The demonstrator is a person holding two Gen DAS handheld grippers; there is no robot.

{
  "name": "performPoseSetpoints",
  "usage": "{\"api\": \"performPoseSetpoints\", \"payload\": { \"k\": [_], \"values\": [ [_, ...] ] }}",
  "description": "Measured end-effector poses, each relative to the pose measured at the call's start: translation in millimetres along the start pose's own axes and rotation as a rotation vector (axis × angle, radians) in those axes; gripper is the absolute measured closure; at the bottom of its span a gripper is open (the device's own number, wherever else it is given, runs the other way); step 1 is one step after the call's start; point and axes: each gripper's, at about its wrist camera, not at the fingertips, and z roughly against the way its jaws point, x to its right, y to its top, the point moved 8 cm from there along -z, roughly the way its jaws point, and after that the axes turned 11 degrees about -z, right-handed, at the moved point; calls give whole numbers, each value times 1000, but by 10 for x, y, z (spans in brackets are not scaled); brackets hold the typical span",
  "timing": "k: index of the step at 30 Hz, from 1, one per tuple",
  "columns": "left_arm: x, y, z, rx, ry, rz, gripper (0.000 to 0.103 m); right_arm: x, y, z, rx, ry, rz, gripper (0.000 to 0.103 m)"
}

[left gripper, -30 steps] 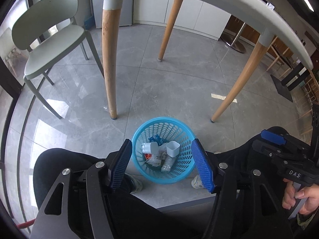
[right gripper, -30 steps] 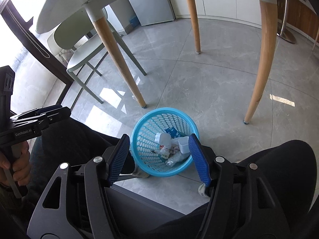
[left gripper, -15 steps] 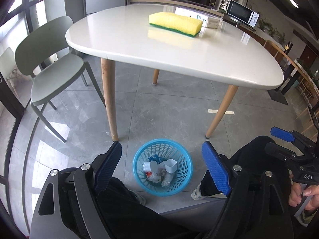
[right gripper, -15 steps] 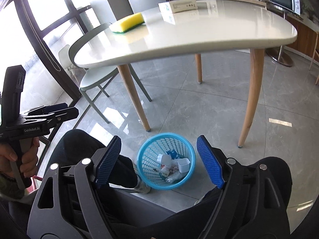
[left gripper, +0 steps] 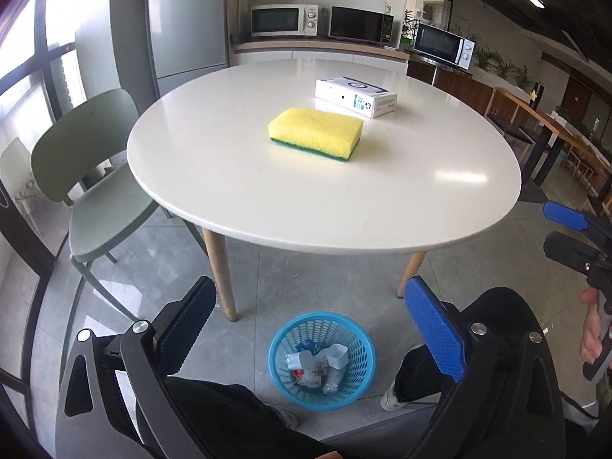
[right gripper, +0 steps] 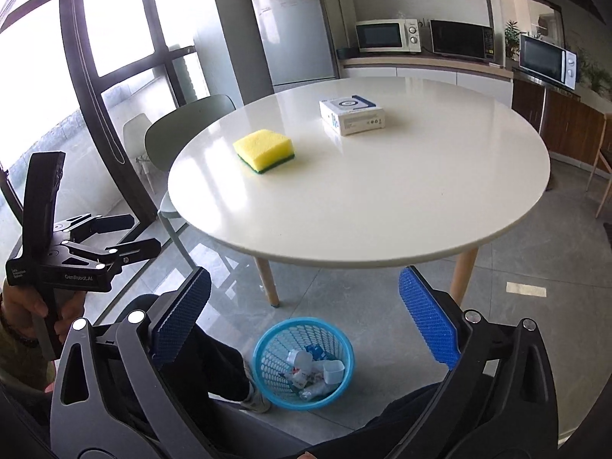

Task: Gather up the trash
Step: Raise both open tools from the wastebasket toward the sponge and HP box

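Observation:
A blue mesh trash basket [left gripper: 355,376] stands on the grey floor under the near edge of a round white table [left gripper: 306,199]; it also shows in the right wrist view [right gripper: 264,367]. Inside lie white cups and crumpled wrappers [left gripper: 319,365]. My left gripper [left gripper: 311,329] is open and empty, high above the basket. My right gripper [right gripper: 304,319] is open and empty, also above it. Each gripper shows in the other's view: the left one [right gripper: 118,235] and the right one [left gripper: 573,229].
On the table lie a yellow-green sponge [left gripper: 315,132] and a white box [left gripper: 355,97]. A green chair [left gripper: 95,191] stands left of the table. The person's dark-clad legs [left gripper: 474,348] flank the basket. Microwaves [left gripper: 283,19] and a fridge stand at the back.
Both grippers have risen and tilted up from just over the basket to above table height, so the tabletop now shows. Their jaws have opened wider. The basket has not moved.

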Motion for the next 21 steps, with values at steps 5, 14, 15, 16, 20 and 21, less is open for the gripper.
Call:
{"api": "performPoseSetpoints", "payload": {
  "k": [5,14,15,16,20,21],
  "values": [
    [65,238,-24,36,-10,-89,6,27,334,-11,25,1,36,9],
    [-3,650,-188,66,-63,-74,6,117,819,-263,16,19,49,9],
    [-9,693,-219,63,-64,-72,6,133,868,-322,10,20,47,9],
    [-20,729,-255,60,-67,-70,6,145,903,-370,4,20,43,9],
    [-80,864,-389,36,-57,-44,6,190,1034,-568,-19,23,37,9],
    [-108,890,-415,28,-52,-22,6,201,1072,-616,-20,21,43,9]
  ]
}}
